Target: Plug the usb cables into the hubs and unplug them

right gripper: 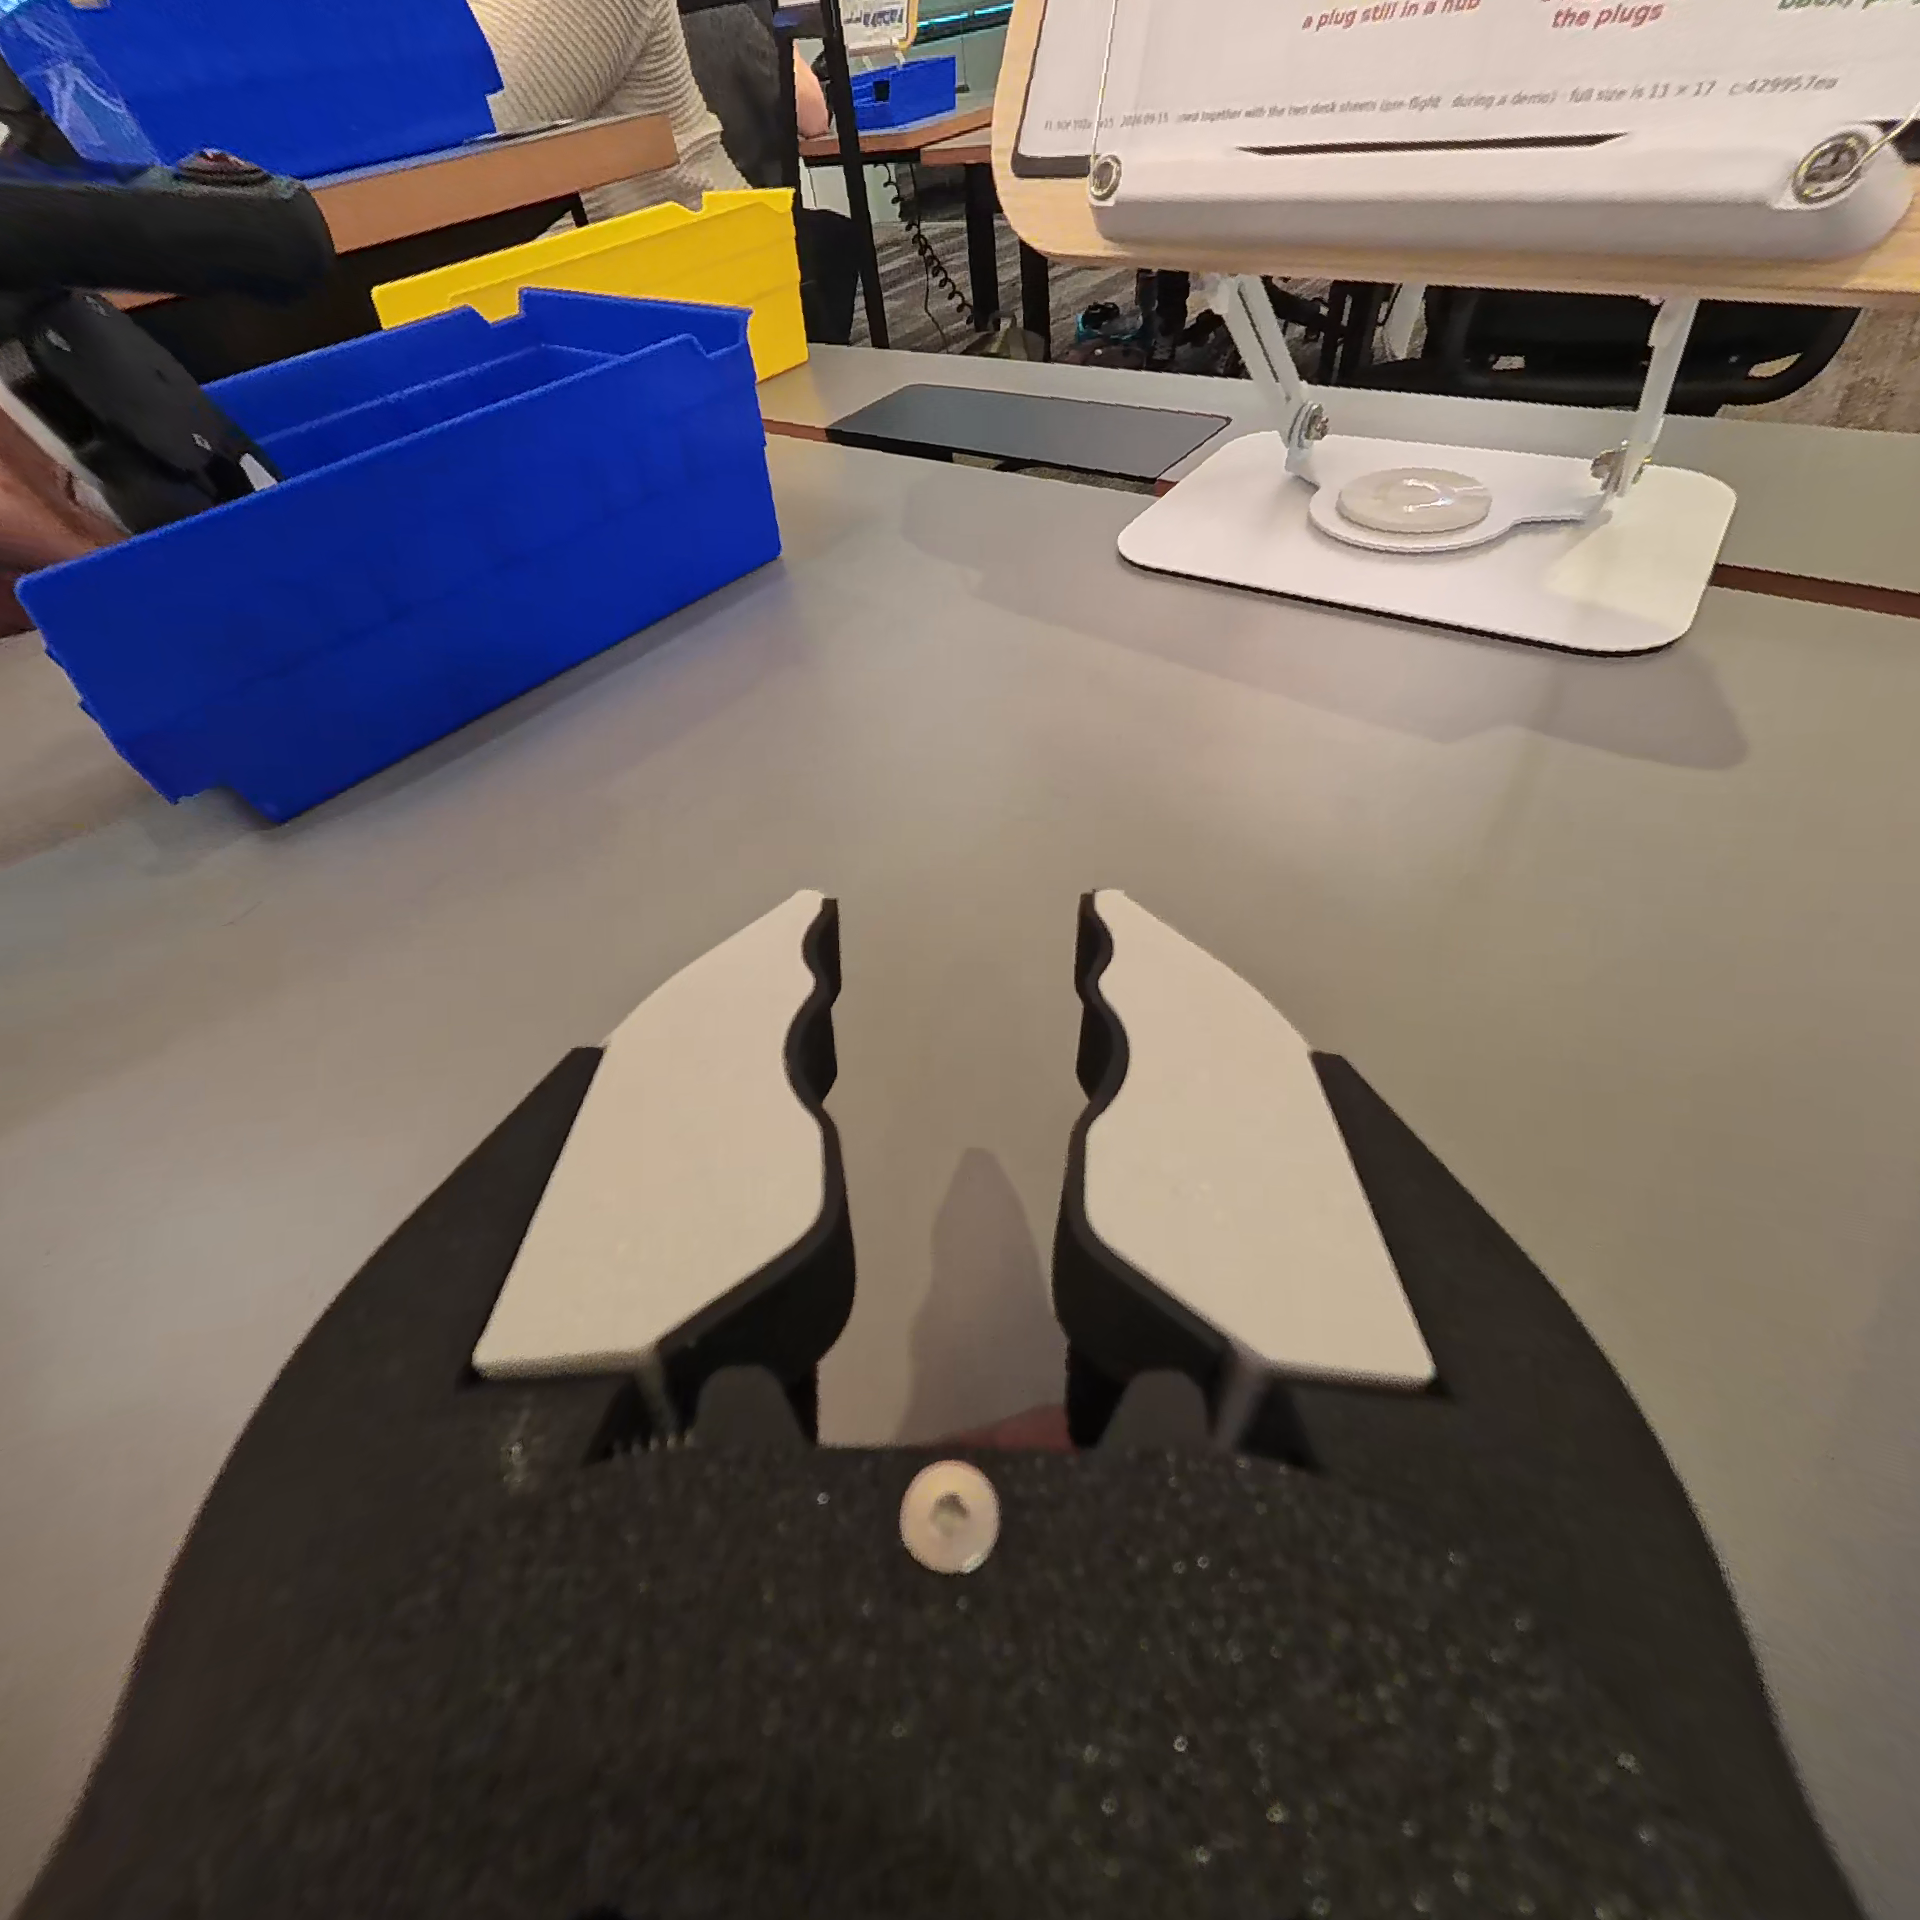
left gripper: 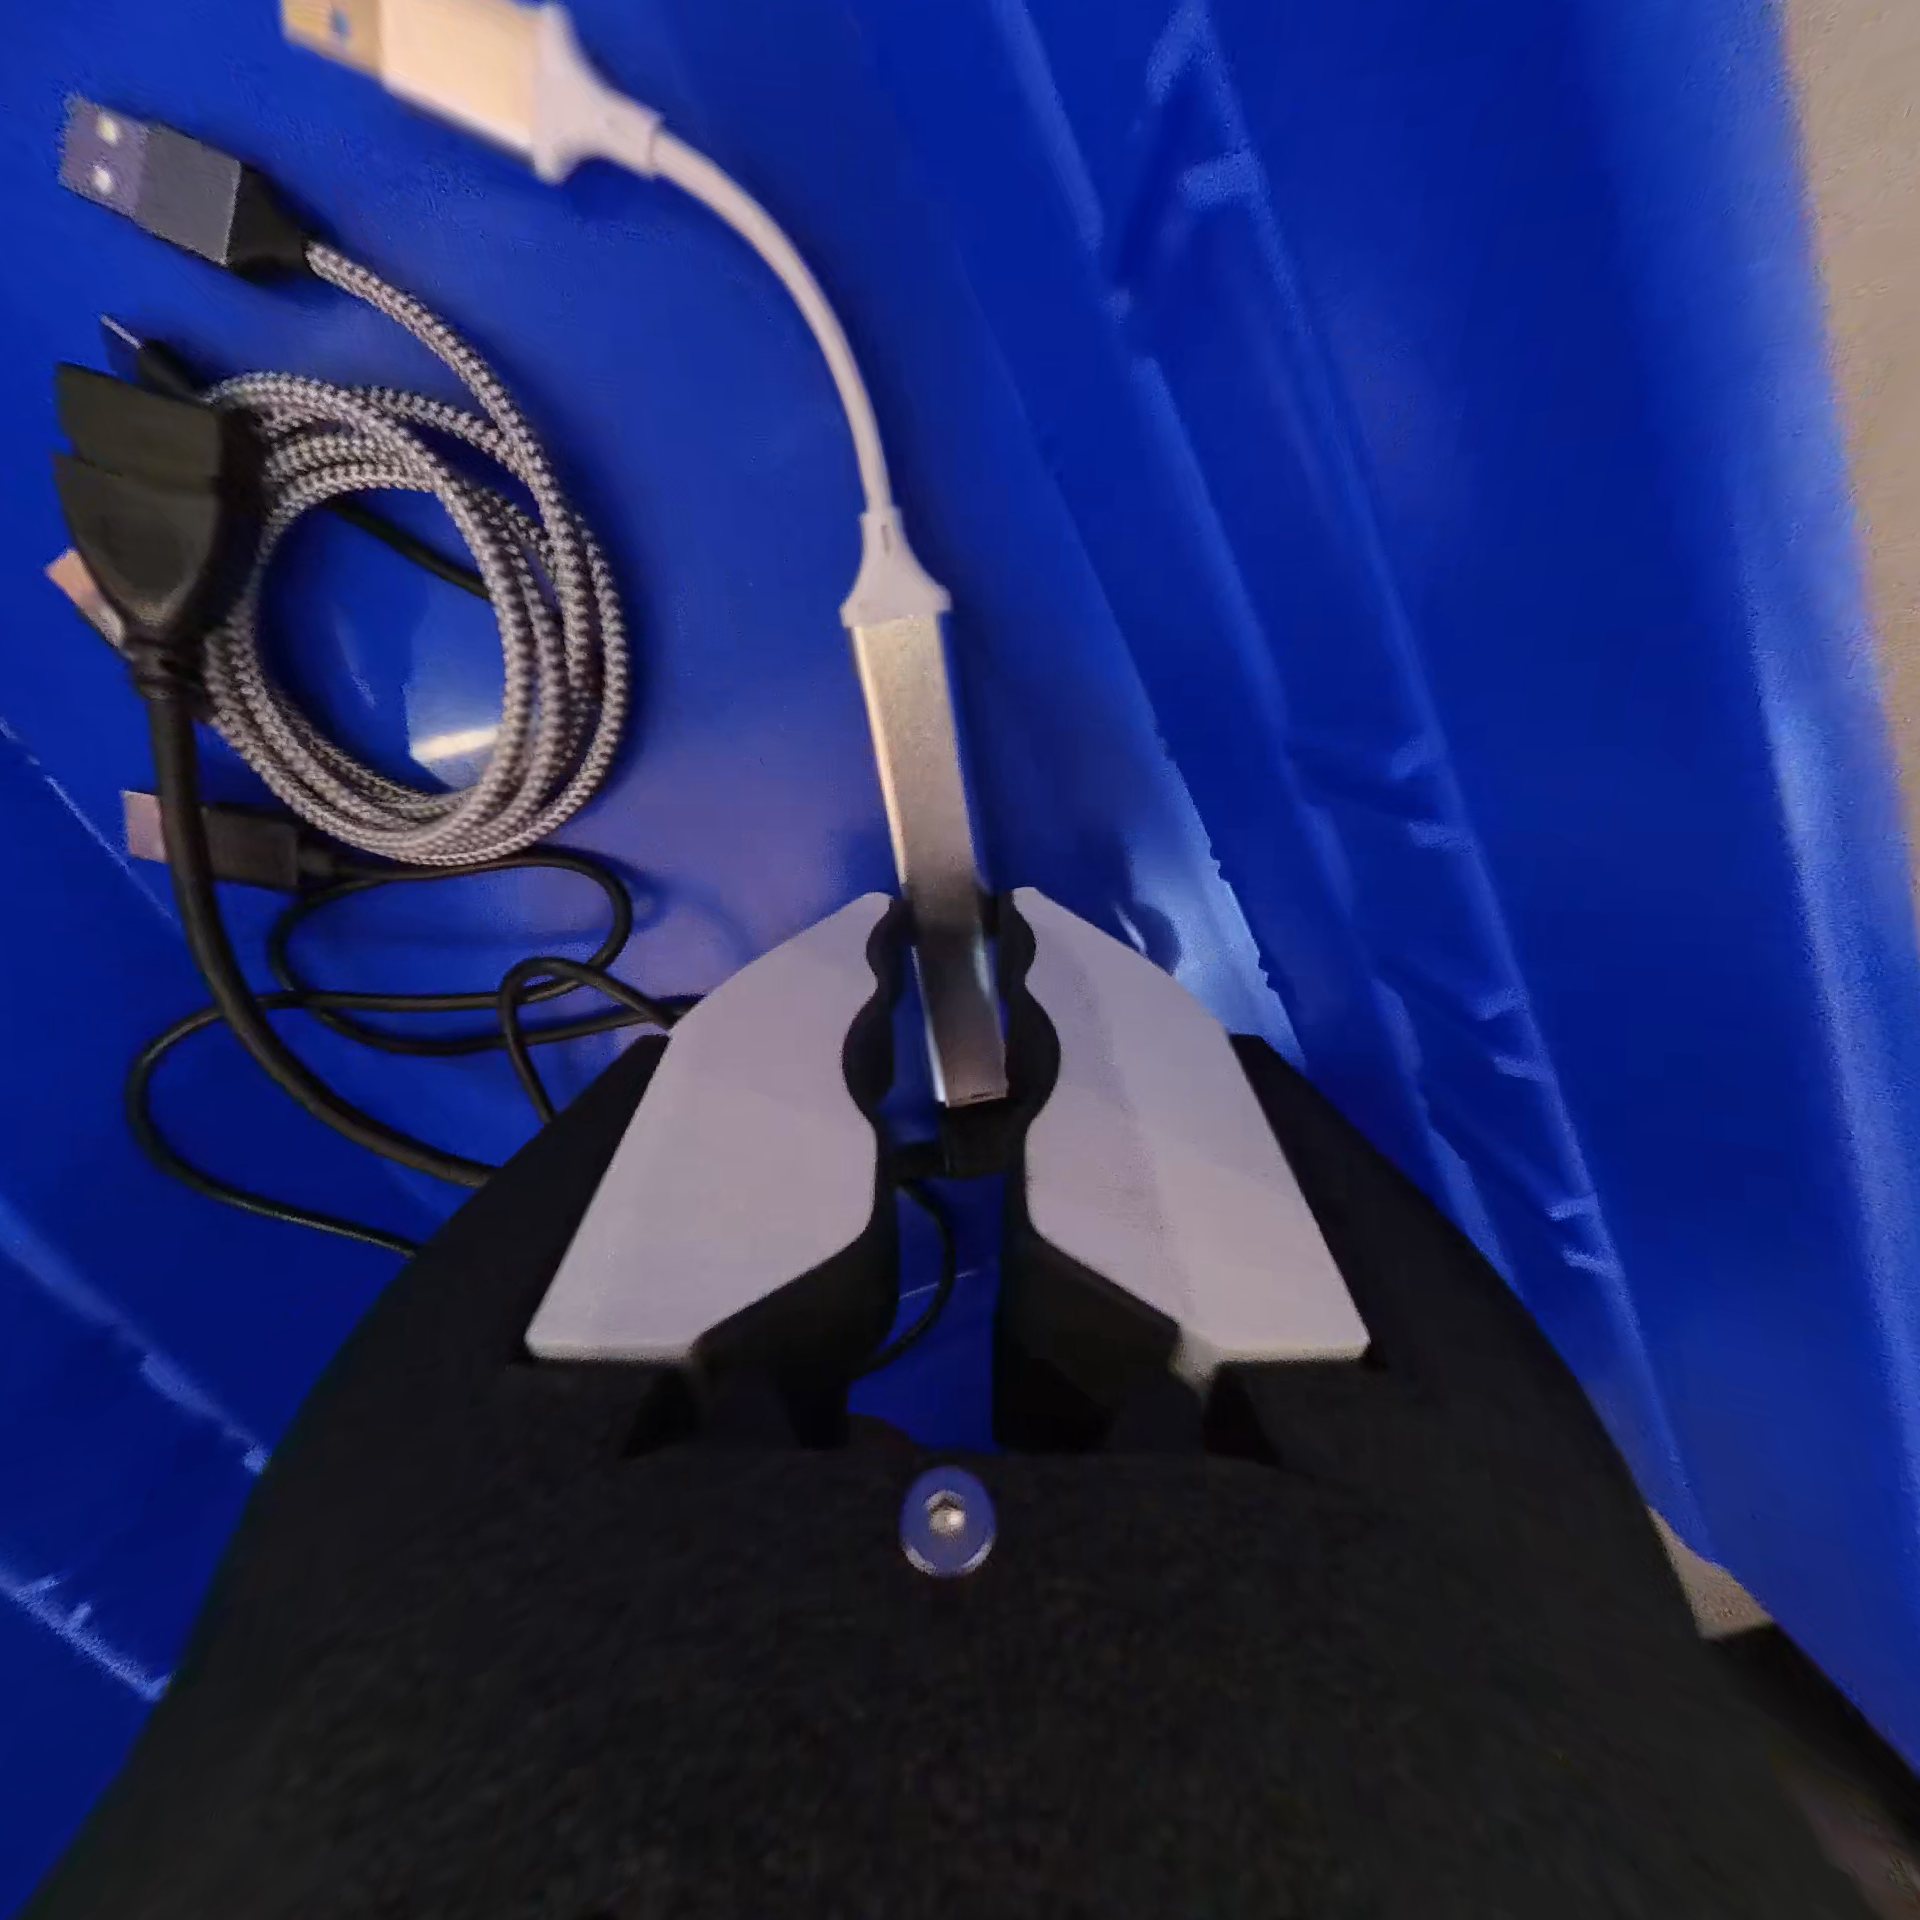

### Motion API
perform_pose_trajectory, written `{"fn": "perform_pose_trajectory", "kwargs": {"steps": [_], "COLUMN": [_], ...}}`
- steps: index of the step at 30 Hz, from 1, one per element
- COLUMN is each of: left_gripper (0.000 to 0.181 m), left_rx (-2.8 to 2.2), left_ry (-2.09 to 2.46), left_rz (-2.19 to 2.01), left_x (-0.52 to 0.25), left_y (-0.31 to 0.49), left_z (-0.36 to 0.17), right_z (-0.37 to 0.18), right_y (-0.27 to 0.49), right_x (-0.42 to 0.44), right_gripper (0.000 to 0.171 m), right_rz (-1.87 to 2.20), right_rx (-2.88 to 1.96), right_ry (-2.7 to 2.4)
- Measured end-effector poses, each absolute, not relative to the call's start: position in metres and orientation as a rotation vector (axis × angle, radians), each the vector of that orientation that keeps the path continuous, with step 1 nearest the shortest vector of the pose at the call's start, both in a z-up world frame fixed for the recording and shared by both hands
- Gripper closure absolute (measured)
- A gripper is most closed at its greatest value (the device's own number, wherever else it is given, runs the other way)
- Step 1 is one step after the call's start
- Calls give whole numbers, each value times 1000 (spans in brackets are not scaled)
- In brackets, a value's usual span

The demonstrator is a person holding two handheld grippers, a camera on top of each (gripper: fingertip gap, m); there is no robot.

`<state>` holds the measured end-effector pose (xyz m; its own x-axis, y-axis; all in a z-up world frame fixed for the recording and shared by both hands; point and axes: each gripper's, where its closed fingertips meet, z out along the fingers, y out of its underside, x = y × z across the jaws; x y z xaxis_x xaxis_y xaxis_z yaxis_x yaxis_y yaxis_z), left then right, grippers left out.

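Note:
In the left wrist view my left gripper [left gripper: 948, 914] is inside a blue bin [left gripper: 1351, 520] and is shut on a slim silver USB hub [left gripper: 925, 790]. The hub's white cable [left gripper: 810, 312] curves up to a silver plug at the top. A coiled grey braided USB cable [left gripper: 416, 623] with a black plug [left gripper: 177, 192] lies to the left, beside thin black cables [left gripper: 312, 997] with black connectors. In the right wrist view my right gripper [right gripper: 956, 914] is open and empty over the grey table [right gripper: 1039, 727]. The left gripper's black body [right gripper: 135, 416] reaches into the blue bin [right gripper: 436, 582].
A yellow bin [right gripper: 675, 270] stands behind the blue one. A white stand [right gripper: 1434, 540] holding a board with a sheet sits at the back right, with a black pad [right gripper: 1029, 426] beside it. A person and further tables with bins are in the background. One gripper's finger ends stand about 35 cm off the other's.

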<state>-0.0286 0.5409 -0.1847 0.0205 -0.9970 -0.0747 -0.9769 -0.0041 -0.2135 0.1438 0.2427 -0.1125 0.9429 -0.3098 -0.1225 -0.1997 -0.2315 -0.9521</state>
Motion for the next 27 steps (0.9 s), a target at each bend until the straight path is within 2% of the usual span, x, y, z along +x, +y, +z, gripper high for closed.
{"fn": "perform_pose_trajectory", "kwargs": {"steps": [1, 5, 10, 14, 17, 22, 27], "left_gripper": [165, 166, 166, 166, 166, 166, 166], "left_rx": [-2056, -1941, -1756, -1471, -1286, -1122, -1112], "left_ry": [2058, 1925, 1645, 1518, 1496, 1590, 1687], "left_rz": [-128, -190, -649, -1193, -1580, -2054, -2252], "left_x": [-28, -21, -2, 8, 14, 34, 54], "left_y": [542, 554, 546, 484, 423, 335, 290], "left_z": [-184, -160, -55, 32, 68, 69, 32], "right_z": [-112, -112, -112, -111, -107, -86, -55], "right_y": [243, 243, 244, 247, 251, 252, 243], "right_x": [143, 143, 139, 133, 122, 96, 84], "right_gripper": [128, 129, 130, 130, 130, 129, 129], "right_rz": [-106, -103, -89, -78, -25, 124, 243], "right_rx": [-1818, -1816, -1816, -1822, -1811, -1772, -1701], "right_ry": [375, 372, 358, 311, 243, 63, -23]}}
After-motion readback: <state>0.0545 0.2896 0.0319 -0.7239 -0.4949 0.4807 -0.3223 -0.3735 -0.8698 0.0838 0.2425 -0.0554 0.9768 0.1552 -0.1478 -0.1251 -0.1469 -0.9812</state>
